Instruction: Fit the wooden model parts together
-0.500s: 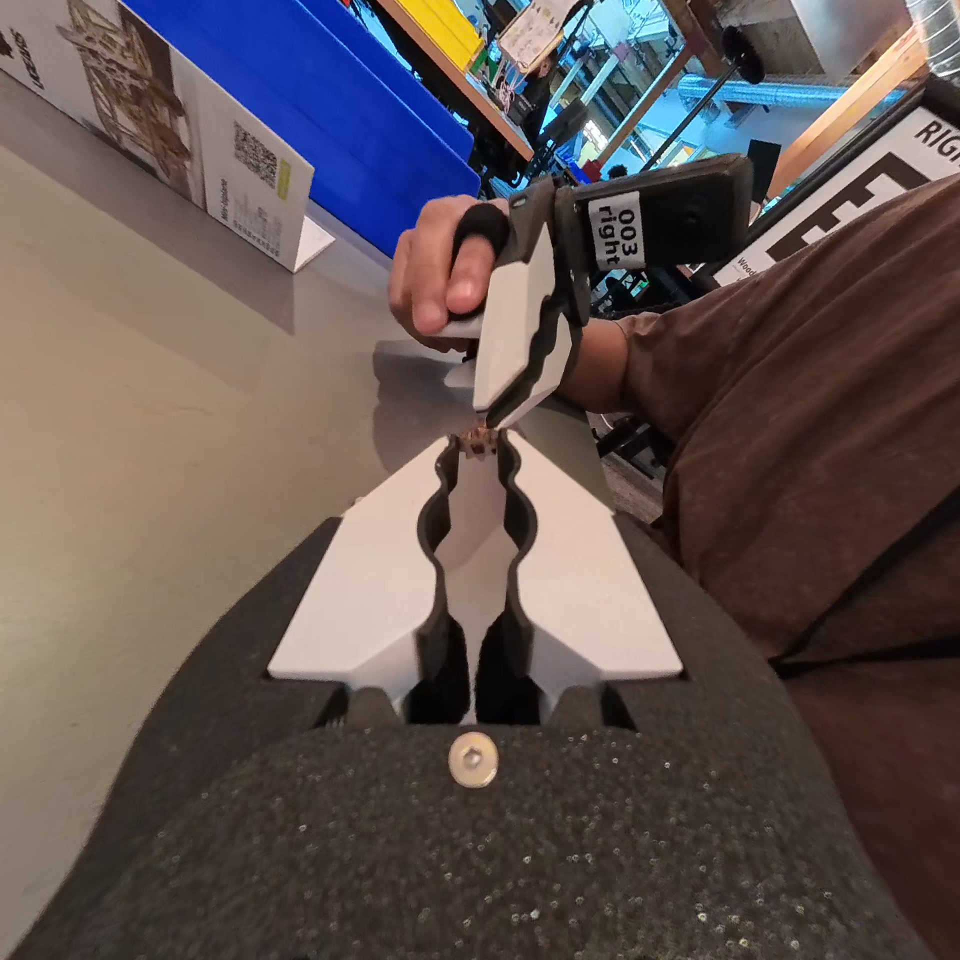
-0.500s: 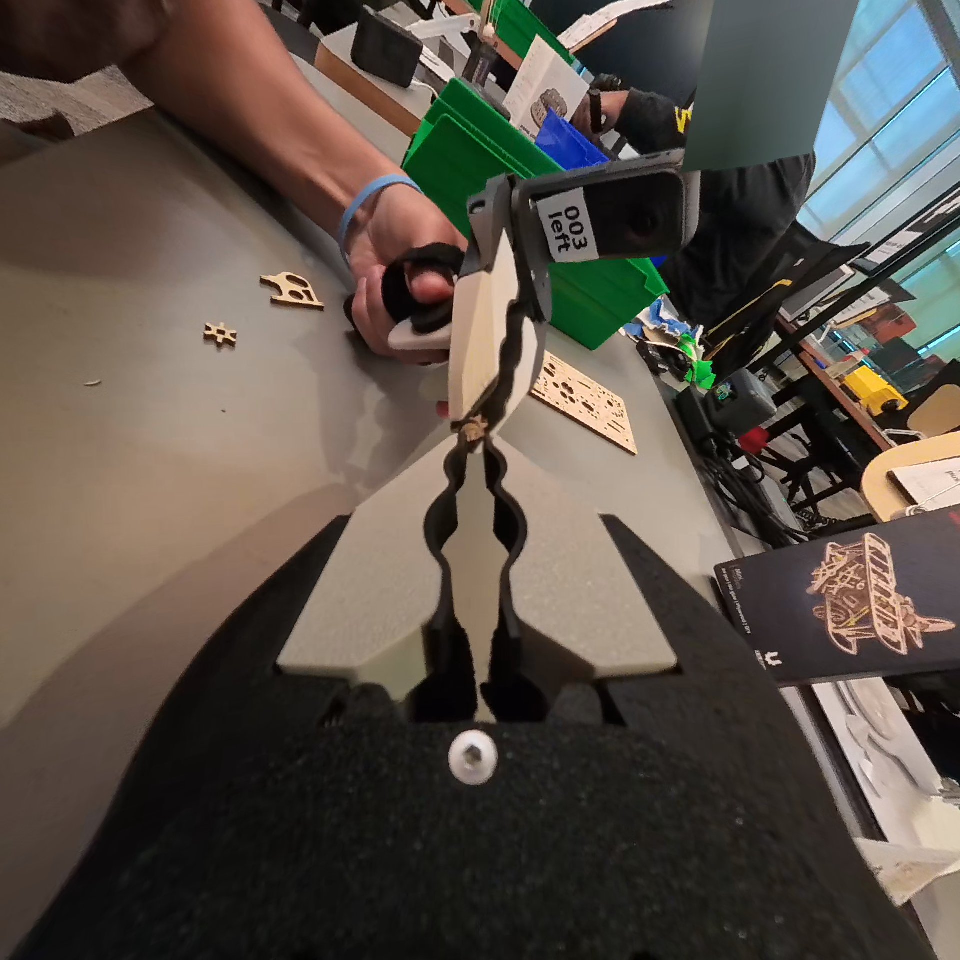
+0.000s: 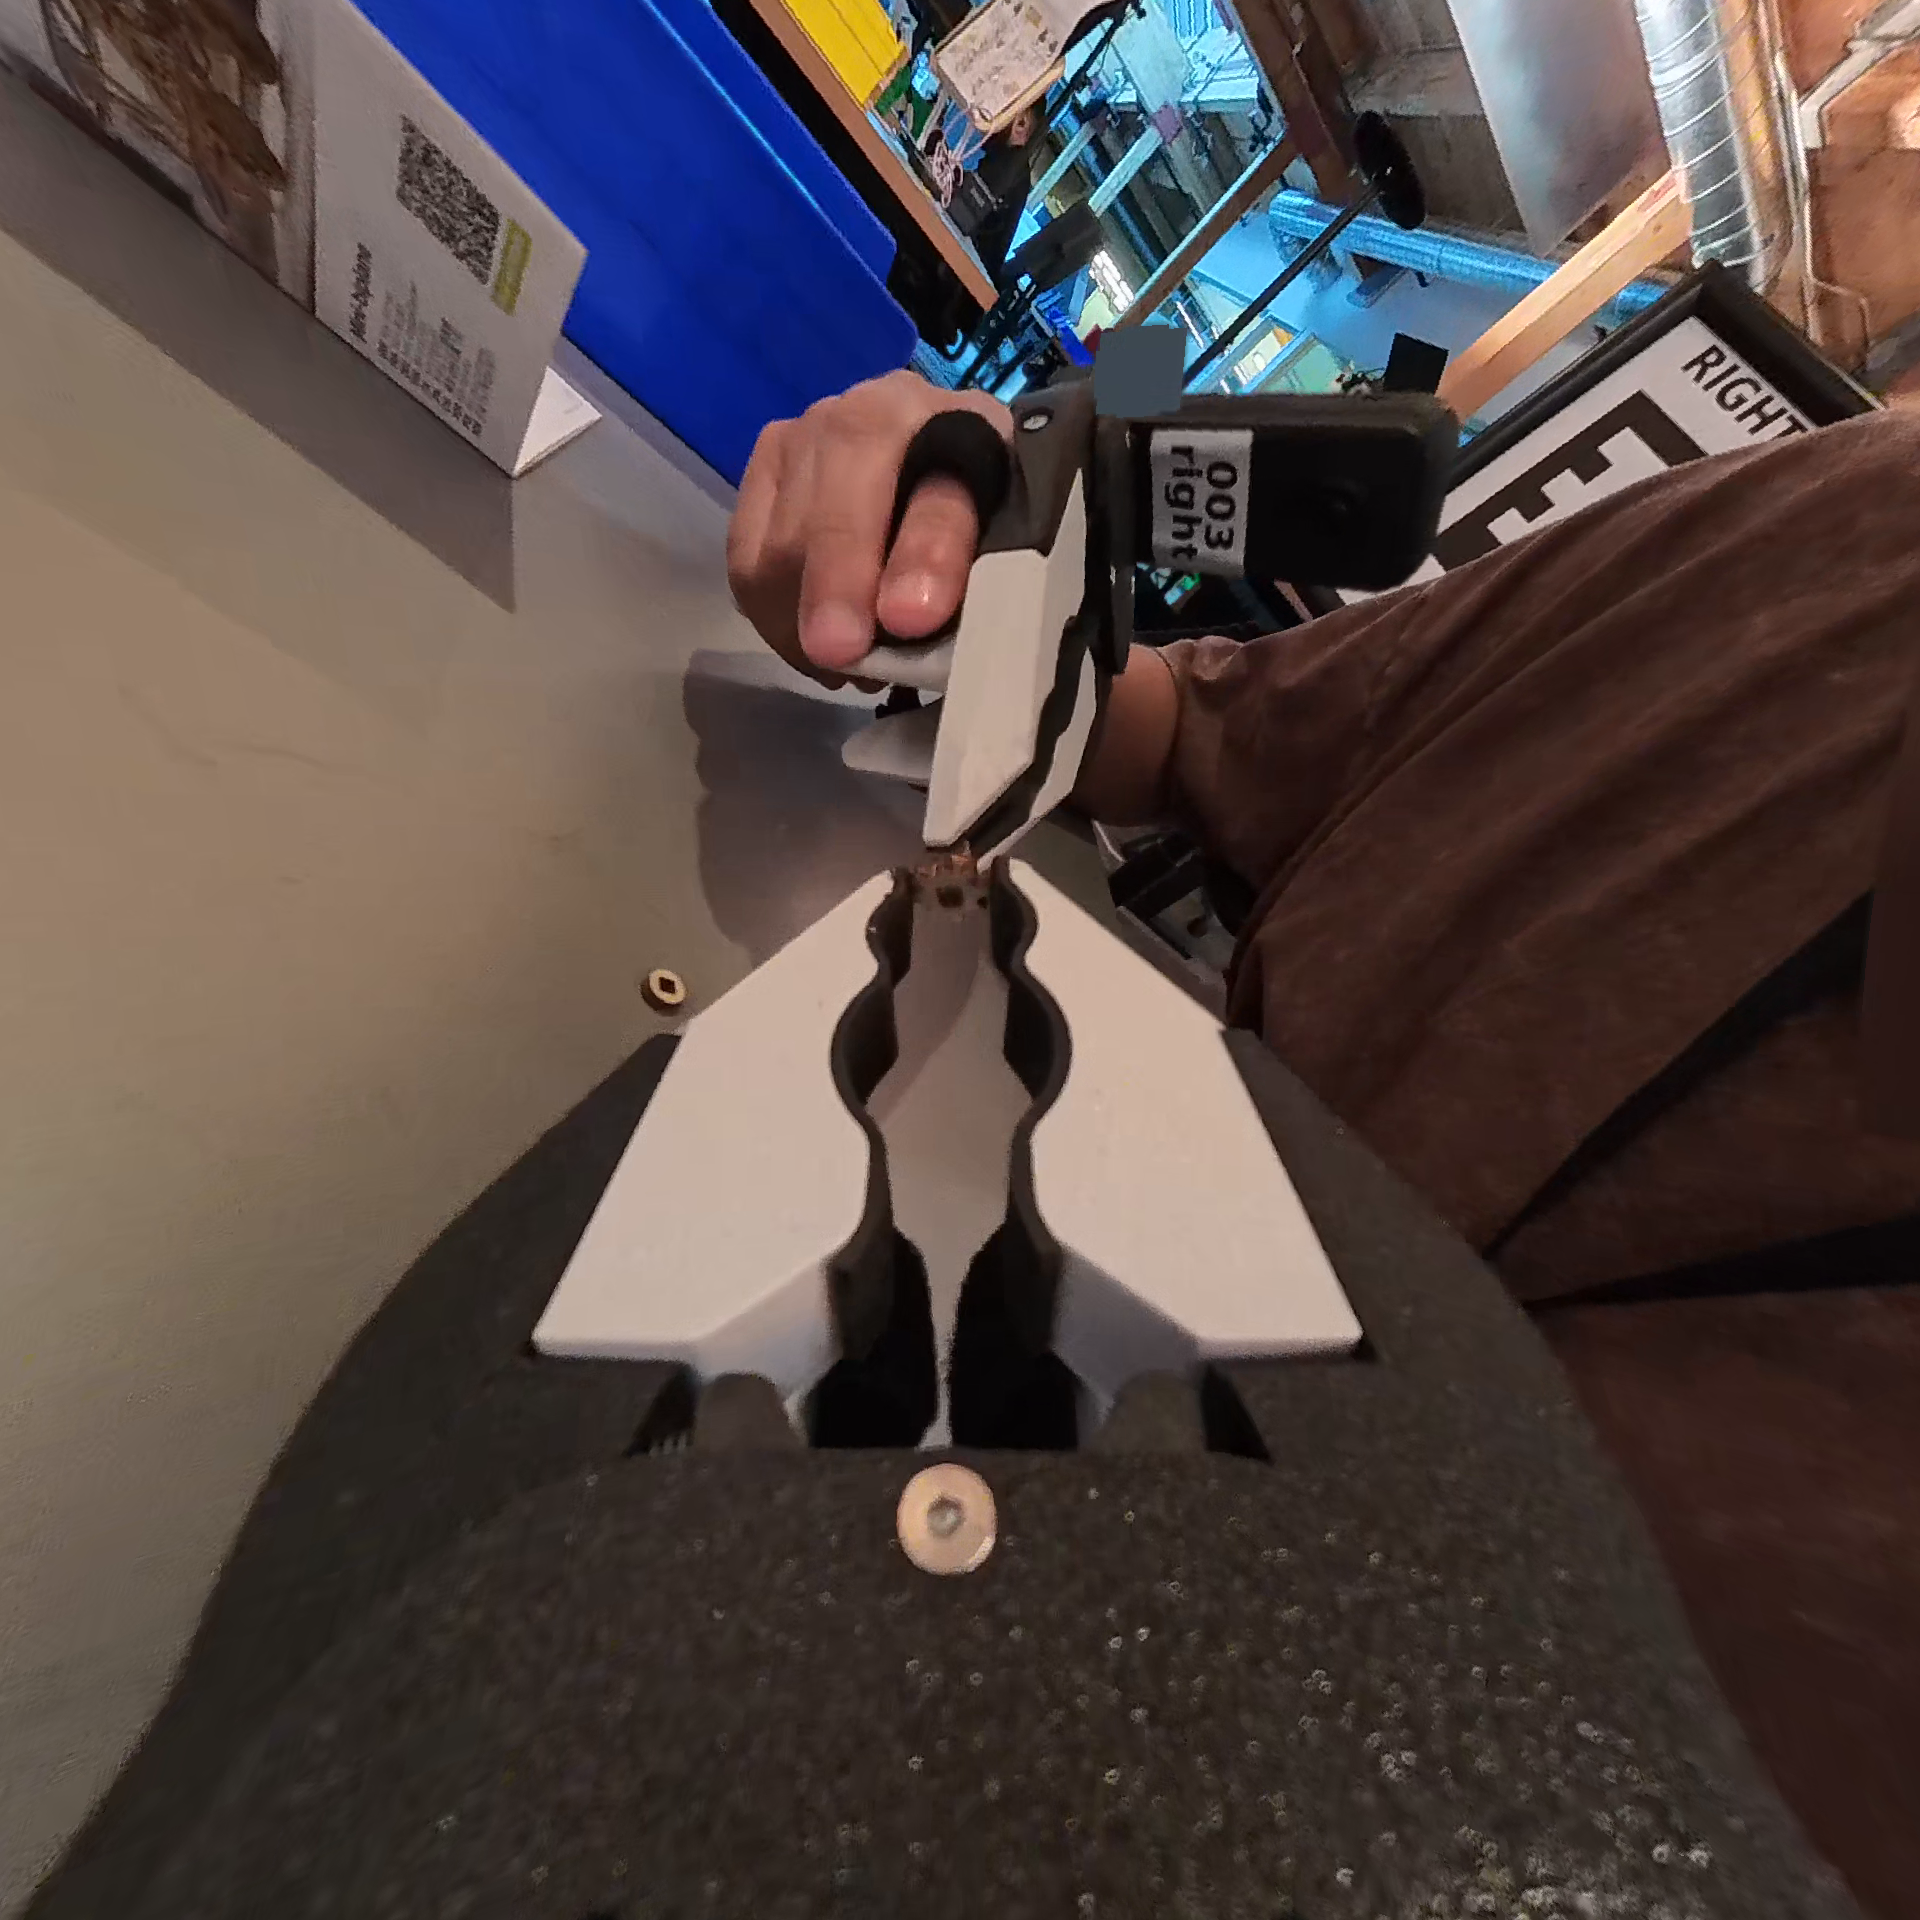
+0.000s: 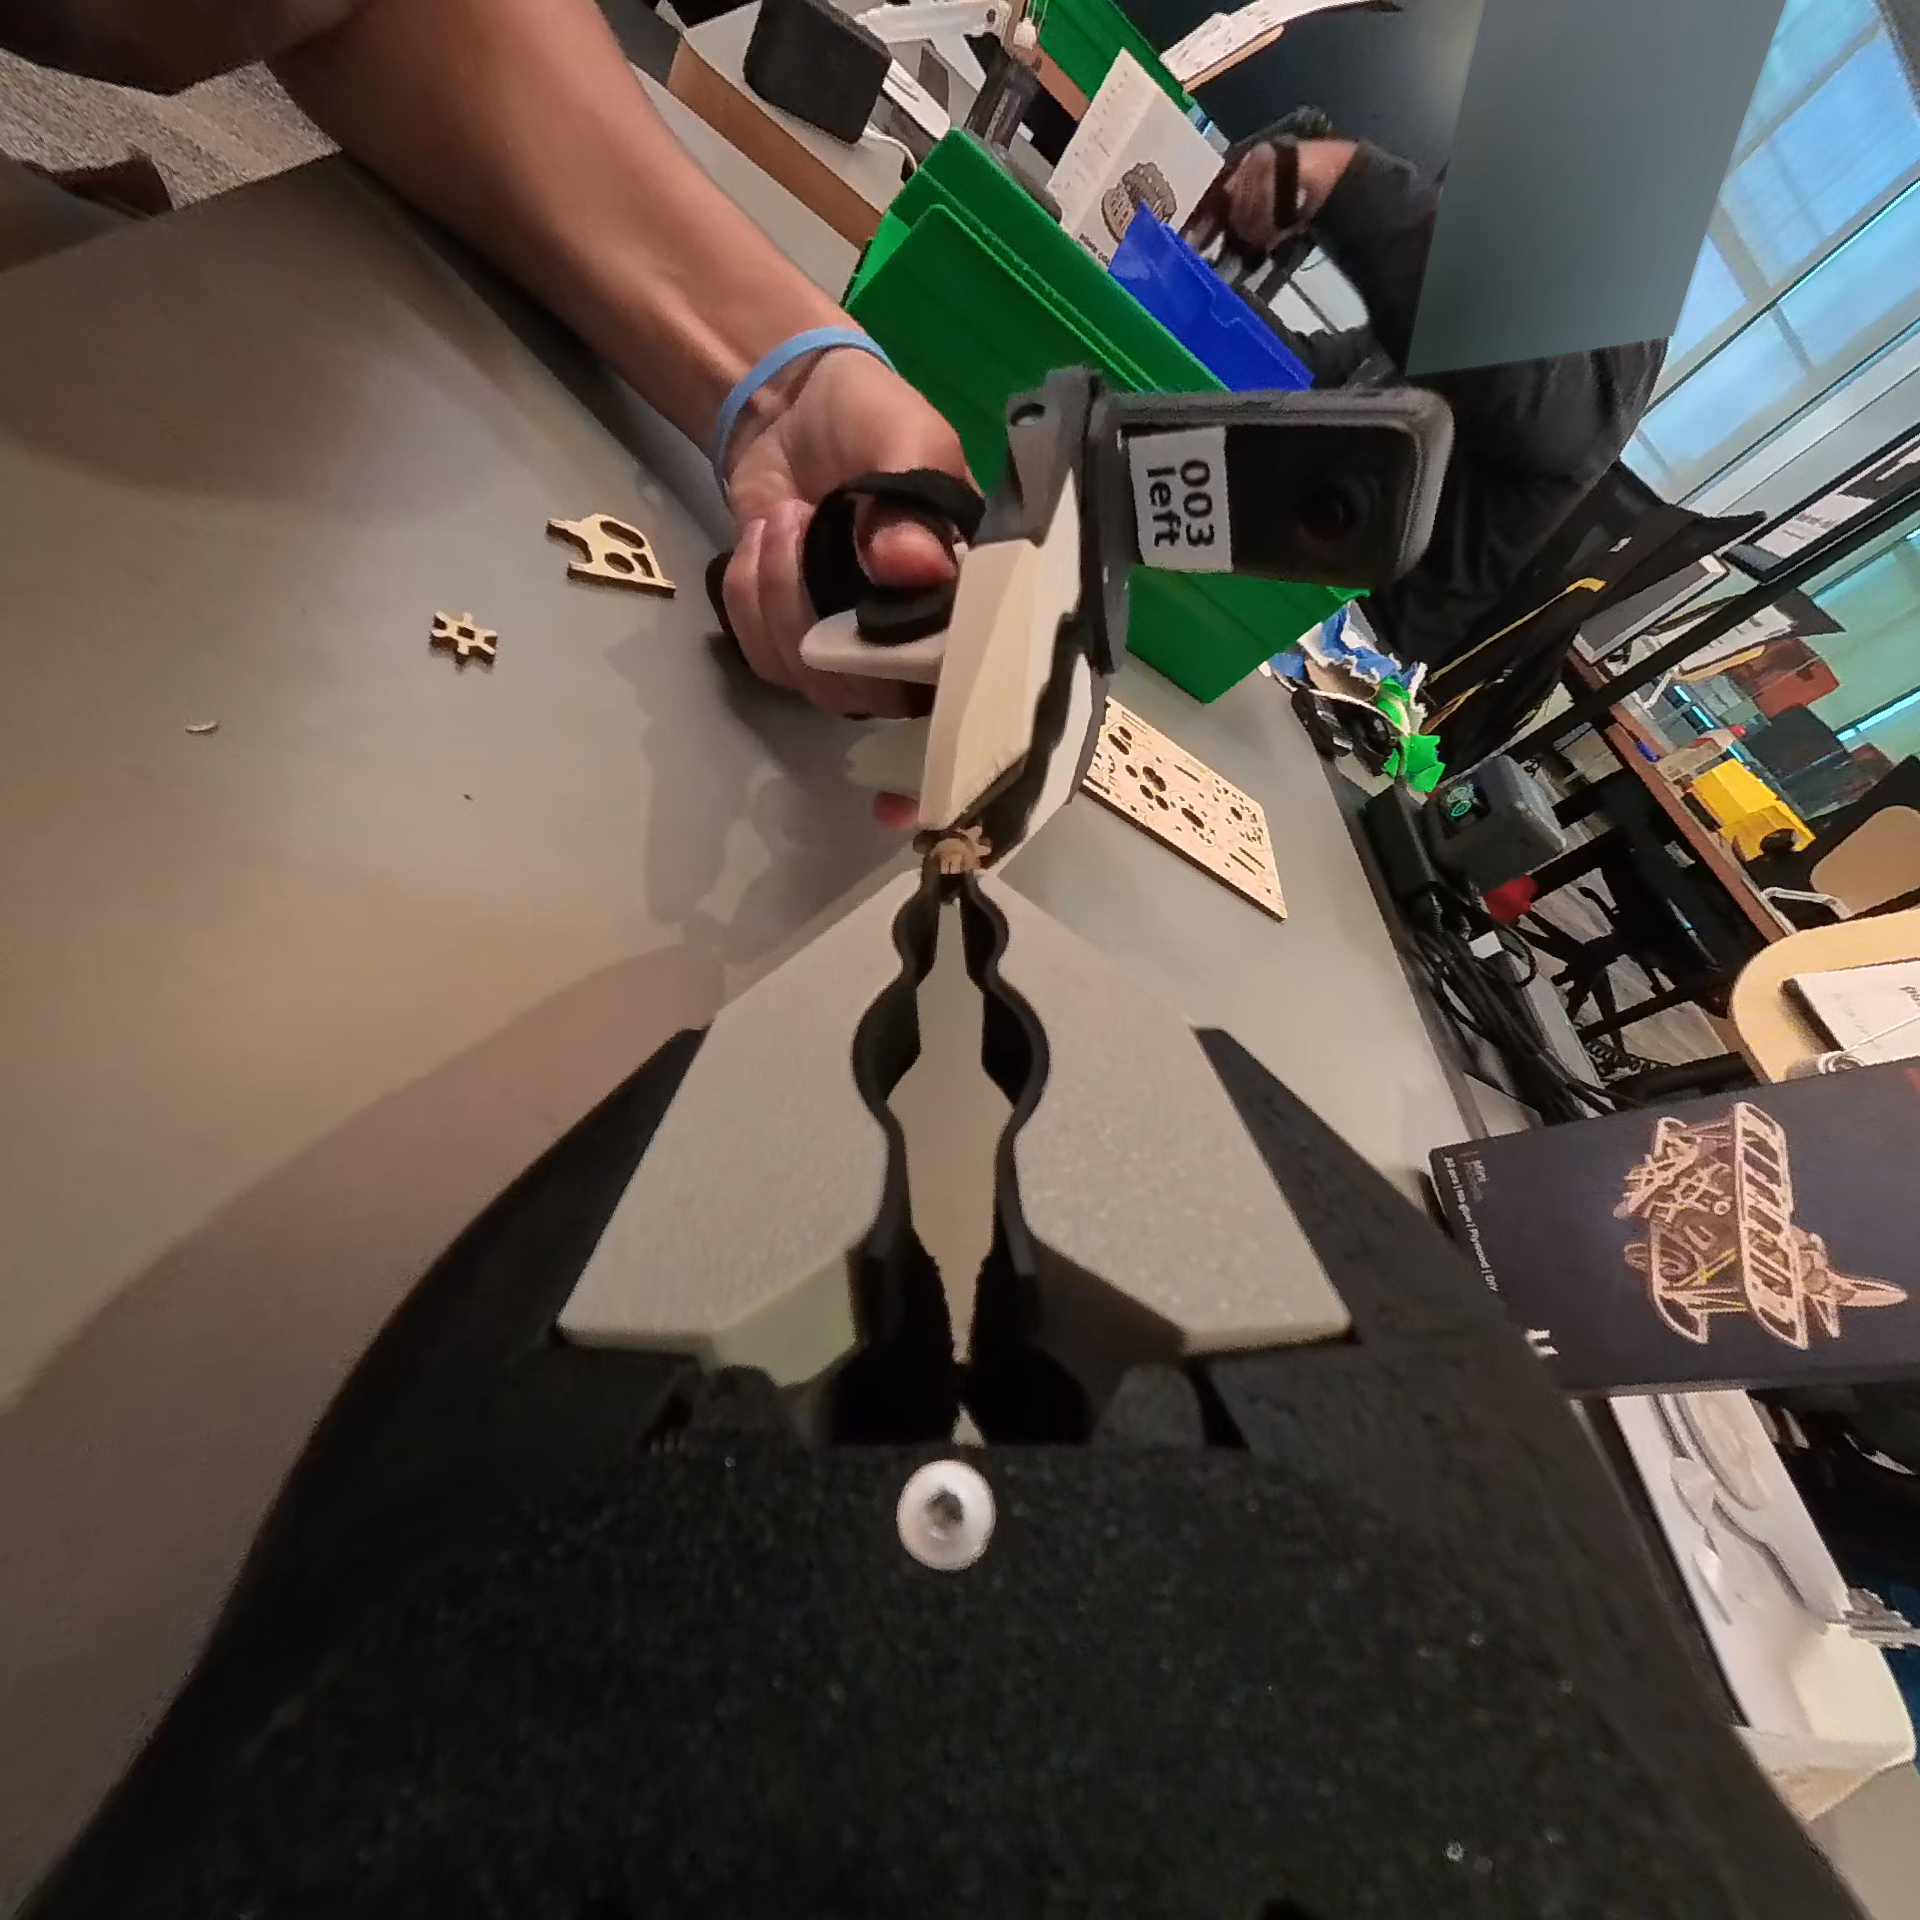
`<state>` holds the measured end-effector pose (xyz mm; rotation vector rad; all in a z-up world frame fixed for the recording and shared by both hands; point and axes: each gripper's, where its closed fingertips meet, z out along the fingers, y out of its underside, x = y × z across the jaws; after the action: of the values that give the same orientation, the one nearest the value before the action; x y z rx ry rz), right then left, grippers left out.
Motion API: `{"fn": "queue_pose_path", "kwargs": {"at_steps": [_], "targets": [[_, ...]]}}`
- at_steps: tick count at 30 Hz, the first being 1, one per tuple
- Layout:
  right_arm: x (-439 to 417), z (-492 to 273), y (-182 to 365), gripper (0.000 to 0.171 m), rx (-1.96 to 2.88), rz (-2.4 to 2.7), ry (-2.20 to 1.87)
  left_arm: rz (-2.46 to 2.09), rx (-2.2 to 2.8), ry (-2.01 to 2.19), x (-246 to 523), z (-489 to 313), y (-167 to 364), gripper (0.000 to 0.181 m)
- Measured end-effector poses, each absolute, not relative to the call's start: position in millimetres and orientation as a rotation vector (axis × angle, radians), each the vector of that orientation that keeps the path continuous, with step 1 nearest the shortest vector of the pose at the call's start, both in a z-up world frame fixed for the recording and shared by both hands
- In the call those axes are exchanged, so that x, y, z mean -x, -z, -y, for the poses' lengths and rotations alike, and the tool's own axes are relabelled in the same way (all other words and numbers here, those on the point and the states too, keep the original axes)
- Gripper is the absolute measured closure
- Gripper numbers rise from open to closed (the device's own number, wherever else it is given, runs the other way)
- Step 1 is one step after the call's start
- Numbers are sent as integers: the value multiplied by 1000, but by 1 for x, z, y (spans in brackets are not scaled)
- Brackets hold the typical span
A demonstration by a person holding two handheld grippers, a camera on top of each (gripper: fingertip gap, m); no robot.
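My left gripper (image 3: 948, 896) is shut on a small wooden gear (image 3: 948, 885) at its tips. My right gripper (image 4: 951, 896) is shut on a small wooden part that its tips mostly hide. The two grippers meet tip to tip above the grey table (image 4: 312, 883), so the parts touch. The right gripper (image 3: 971, 844) comes down from above in the left wrist view. The left gripper (image 4: 961, 831) does the same in the right wrist view, with the gear (image 4: 954, 852) showing at its tips.
A small wooden ring (image 3: 665, 987) lies on the table left of my left fingers. Two loose wooden pieces (image 4: 613, 556) (image 4: 464, 636) and a punched wooden sheet (image 4: 1184, 821) lie farther off. Green bins (image 4: 1039, 312), a blue bin (image 3: 675, 208), a white box (image 3: 436, 281) and a black box (image 4: 1714, 1236) stand around. Less than 4 cm separates the two grippers' tips.
Both grippers stay tip to tip and have barely shifted. A small wooden ring now lies on the table left of my left gripper; it did not show before.
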<state>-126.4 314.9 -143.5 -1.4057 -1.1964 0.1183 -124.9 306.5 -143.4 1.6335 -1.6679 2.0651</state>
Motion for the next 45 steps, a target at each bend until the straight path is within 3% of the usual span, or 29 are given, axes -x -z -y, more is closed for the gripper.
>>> {"fn": "queue_pose_path", "kwargs": {"at_steps": [37,39,41,45], "targets": [[124,-318,145,169,1454,1208,-160,1588,-1675,-2082,120,-309,144,169],[122,-318,144,169,1466,1207,-168,1652,-1693,-2086,118,-309,144,168],[110,-319,141,169,1505,1203,-161,1804,-1783,-2051,115,-317,151,151],[91,-315,142,169,1639,1195,-216,2385,-1948,-1817,112,-336,168,160]]}}
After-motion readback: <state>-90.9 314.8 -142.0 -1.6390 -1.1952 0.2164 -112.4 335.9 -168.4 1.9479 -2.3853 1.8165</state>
